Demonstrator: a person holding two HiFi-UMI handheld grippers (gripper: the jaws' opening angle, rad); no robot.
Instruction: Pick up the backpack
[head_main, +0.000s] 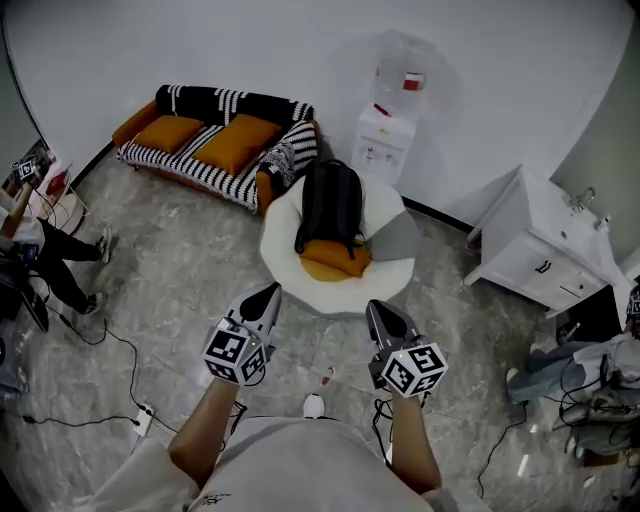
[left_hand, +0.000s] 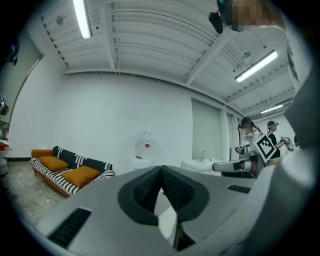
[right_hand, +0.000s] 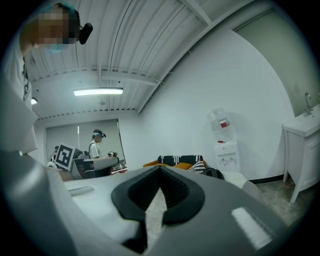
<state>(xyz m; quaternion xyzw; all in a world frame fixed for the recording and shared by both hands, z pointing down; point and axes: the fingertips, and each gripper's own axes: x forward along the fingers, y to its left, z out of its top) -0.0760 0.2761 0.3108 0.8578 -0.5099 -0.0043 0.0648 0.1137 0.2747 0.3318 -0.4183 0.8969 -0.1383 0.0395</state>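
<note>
The backpack (head_main: 330, 203) is propped on the white chair (head_main: 285, 262) at frame centre. The left gripper (head_main: 266, 296) and right gripper (head_main: 381, 312), below it, are closed and empty; the fingers should be opened before the approach.

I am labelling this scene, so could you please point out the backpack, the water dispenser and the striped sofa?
backpack (head_main: 330, 203): head view, middle of its black body.
water dispenser (head_main: 383, 146): head view, its white cabinet.
striped sofa (head_main: 240, 104): head view, its backrest.
</note>
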